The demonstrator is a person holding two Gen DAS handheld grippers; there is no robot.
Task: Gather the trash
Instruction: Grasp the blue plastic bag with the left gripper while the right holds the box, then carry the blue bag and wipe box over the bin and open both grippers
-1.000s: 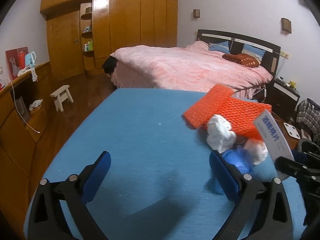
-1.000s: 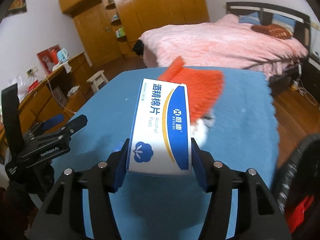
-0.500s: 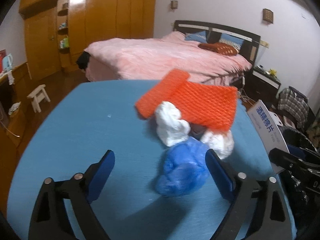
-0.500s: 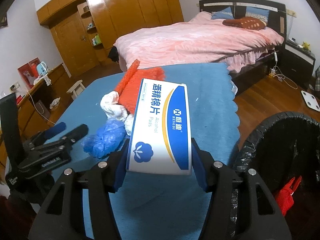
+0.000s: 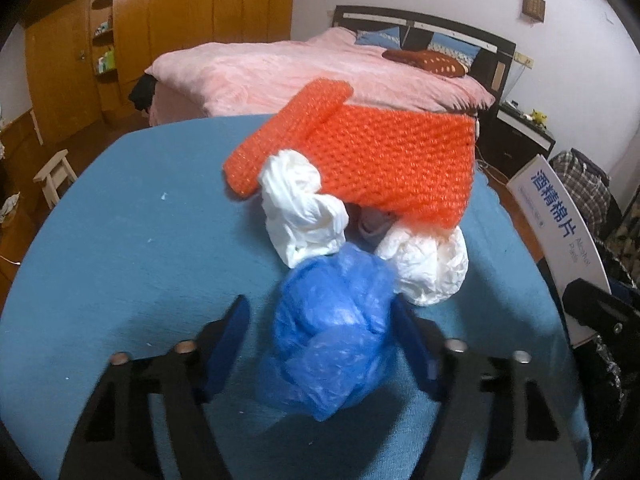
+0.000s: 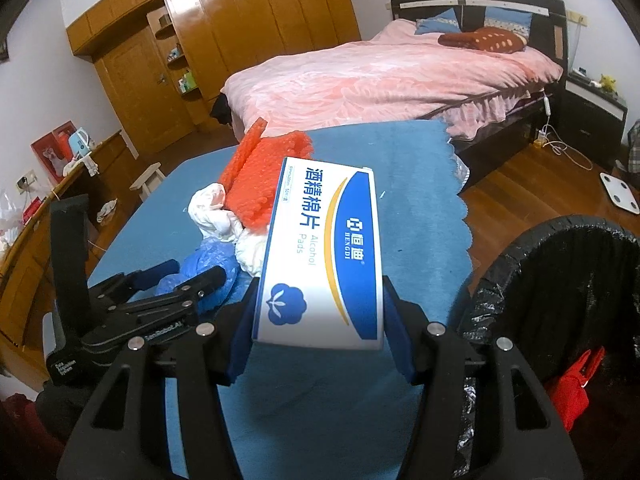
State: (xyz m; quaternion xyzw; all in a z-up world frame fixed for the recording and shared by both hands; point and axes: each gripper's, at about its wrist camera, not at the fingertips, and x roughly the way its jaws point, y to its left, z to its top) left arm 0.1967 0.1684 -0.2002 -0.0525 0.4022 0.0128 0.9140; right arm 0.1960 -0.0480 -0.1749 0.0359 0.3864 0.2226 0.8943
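A crumpled blue plastic bag [image 5: 336, 332] lies on the blue table [image 5: 140, 240] between the fingers of my left gripper [image 5: 318, 304]. Its jaws are closing: the right pad touches the bag and a gap remains at the left pad. Behind the bag sit two white crumpled bags [image 5: 300, 212] [image 5: 428, 264] and an orange foam net [image 5: 360, 152]. My right gripper [image 6: 320, 292] is shut on a white-and-blue alcohol pads box [image 6: 320, 248], held above the table's near edge. The left gripper [image 6: 196, 270] shows at its left.
A black lined trash bin [image 6: 500, 256] stands at the right of the table, a red item [image 6: 576, 380] inside it. Beyond the table are a pink bed [image 5: 300, 72], a small white stool [image 5: 56, 176] and a scale [image 6: 622, 196] on the wooden floor.
My left gripper moved forward and down until the blue bag sat between its fingers, and its jaws narrowed. The right gripper swung right with the box, bringing the bin into view.
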